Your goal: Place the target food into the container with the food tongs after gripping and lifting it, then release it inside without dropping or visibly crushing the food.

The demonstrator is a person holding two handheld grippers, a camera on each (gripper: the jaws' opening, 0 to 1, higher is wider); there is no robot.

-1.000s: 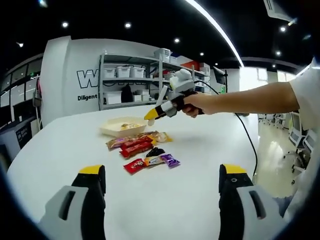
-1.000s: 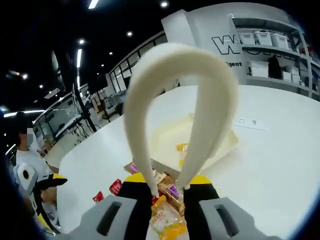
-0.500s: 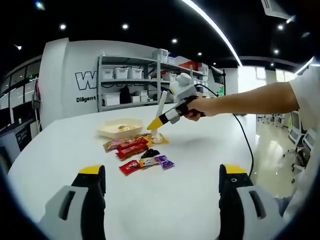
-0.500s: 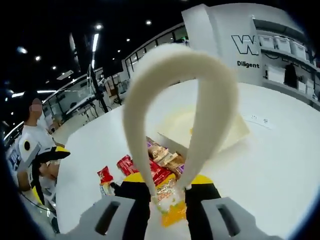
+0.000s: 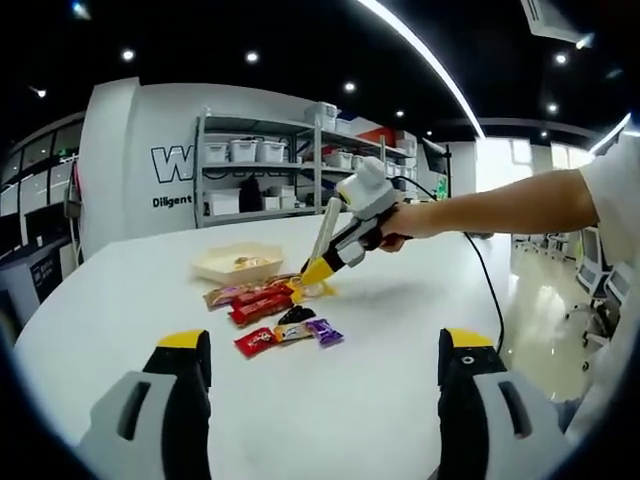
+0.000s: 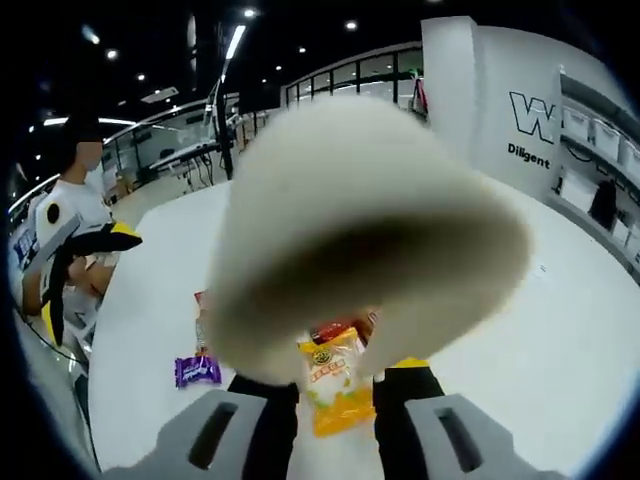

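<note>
Snack (image 6: pixel 331 380), the yellow packet just this side of the tray (image 5: pixel 238 265), is lying between your tongs (image 6: pixel 365 240); you're angling them down, spread it seems, so the right gripper (image 5: pixel 318 268) can squeeze them shut.

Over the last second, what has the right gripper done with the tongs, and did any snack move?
The right gripper, shut on the tongs, has swung down from above the tray to the orange packet at the near end of the snack pile, tongs now tilted steeply over it. Nothing looks lifted yet. The snacks, the tray and the open left gripper stayed put.
</note>
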